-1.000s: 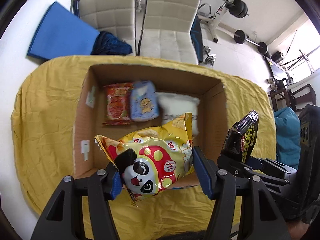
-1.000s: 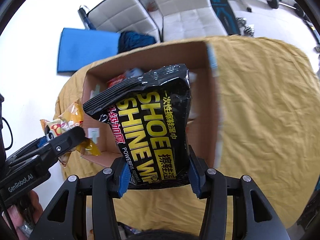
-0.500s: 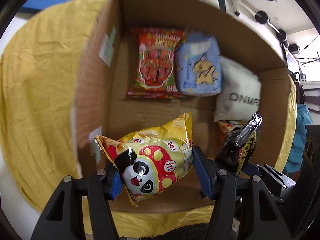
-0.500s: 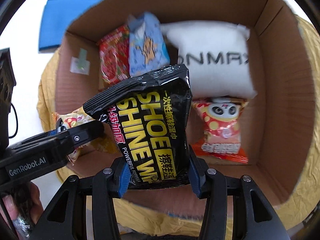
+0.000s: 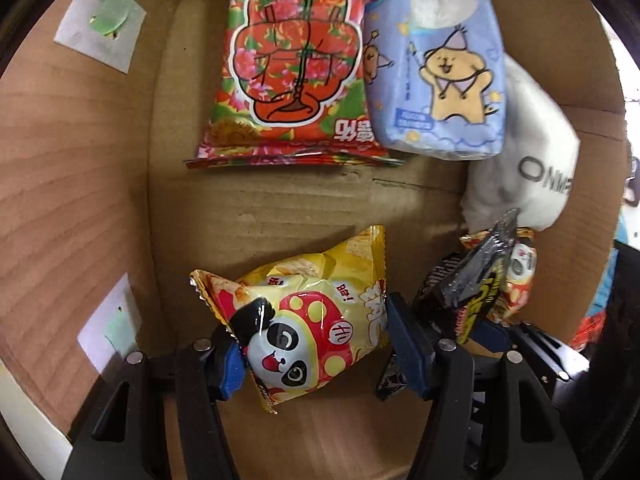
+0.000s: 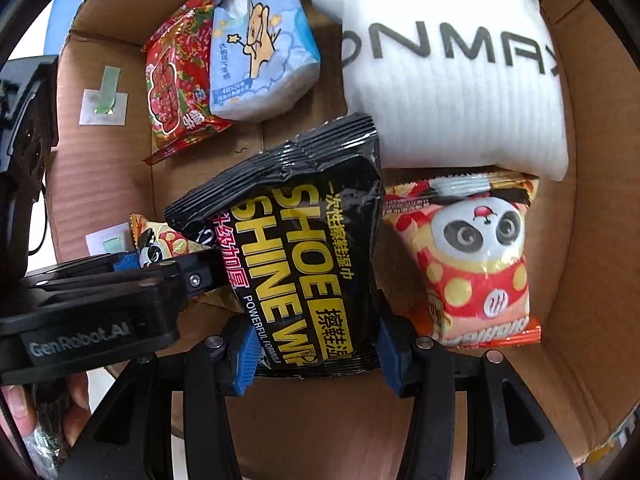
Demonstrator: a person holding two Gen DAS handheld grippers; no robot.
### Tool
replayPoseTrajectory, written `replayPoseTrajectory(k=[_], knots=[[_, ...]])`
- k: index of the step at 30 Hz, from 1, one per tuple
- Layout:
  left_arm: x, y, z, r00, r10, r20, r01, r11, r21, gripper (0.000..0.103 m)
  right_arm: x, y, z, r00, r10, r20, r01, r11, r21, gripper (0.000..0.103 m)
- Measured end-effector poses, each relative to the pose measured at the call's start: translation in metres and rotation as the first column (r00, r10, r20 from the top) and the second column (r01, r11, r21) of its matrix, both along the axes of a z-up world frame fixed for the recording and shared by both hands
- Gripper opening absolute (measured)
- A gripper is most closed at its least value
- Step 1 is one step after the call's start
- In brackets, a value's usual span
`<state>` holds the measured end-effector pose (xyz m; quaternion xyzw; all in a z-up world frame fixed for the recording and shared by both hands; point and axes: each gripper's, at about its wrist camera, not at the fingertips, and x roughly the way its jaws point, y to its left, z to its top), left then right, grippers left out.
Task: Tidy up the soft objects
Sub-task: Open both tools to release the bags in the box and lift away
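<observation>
My left gripper (image 5: 316, 340) is shut on a yellow panda snack bag (image 5: 308, 320) and holds it low inside the cardboard box (image 5: 72, 168), near its front left. My right gripper (image 6: 316, 344) is shut on a black shoe-shine wipes pack (image 6: 300, 248), held inside the box just right of the left gripper (image 6: 132, 276). The black pack also shows in the left wrist view (image 5: 476, 284). The yellow bag peeks out behind the left gripper in the right wrist view (image 6: 160, 240).
On the box floor lie a red floral snack bag (image 5: 296, 64), a blue tissue pack (image 5: 436, 84), a white ONMAX pillow (image 6: 452, 76) and an orange panda snack bag (image 6: 472, 264). Bare cardboard floor (image 5: 280, 208) lies between the held bags and the back row.
Both grippers have moved forward and down from above the table into the box, each still holding its pack. The box contents now fill both views.
</observation>
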<state>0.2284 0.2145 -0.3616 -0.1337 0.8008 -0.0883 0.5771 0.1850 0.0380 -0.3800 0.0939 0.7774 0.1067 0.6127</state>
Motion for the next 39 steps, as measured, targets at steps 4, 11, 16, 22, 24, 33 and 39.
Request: replayPoseTrajectory(k=[4,11,16,22,24,33,39], knots=[[0.003,-0.001,-0.008,0.999,-0.033,0.0,0.033,0.999,0.042,0.061,0.001,-0.001,-0.009,1.0,-0.002,0.003,0.002,1.0,-0.028,0.053],[0.004,0.009,-0.015,0.999,-0.023,-0.026,0.025,0.999,0.049,0.061,0.008,0.001,-0.022,1.0,-0.012,-0.029,0.011,1.0,-0.019,0.059],[-0.003,0.007,-0.015,0.998,-0.025,-0.059,0.028,0.998,0.05,0.062,0.021,0.001,-0.02,1.0,-0.002,-0.017,0.001,0.999,-0.052,0.064],[-0.009,0.004,0.0,0.998,-0.045,-0.032,0.048,0.996,0.076,0.062,0.024,0.003,-0.004,1.0,0.011,0.003,-0.011,0.998,-0.061,0.064],[-0.012,0.003,0.004,0.999,-0.05,-0.02,0.052,0.995,0.085,0.065,0.023,0.002,0.002,1.0,0.018,0.016,-0.016,0.998,-0.068,0.064],[-0.026,-0.022,0.027,0.995,-0.058,0.085,0.046,0.989,0.137,0.089,0.017,-0.001,0.03,0.994,0.046,0.097,-0.03,0.986,-0.164,0.065],[-0.032,-0.031,0.055,0.975,-0.053,0.215,0.007,0.978,0.211,0.102,0.016,-0.016,0.043,0.988,0.052,0.145,-0.023,0.98,-0.199,0.08]])
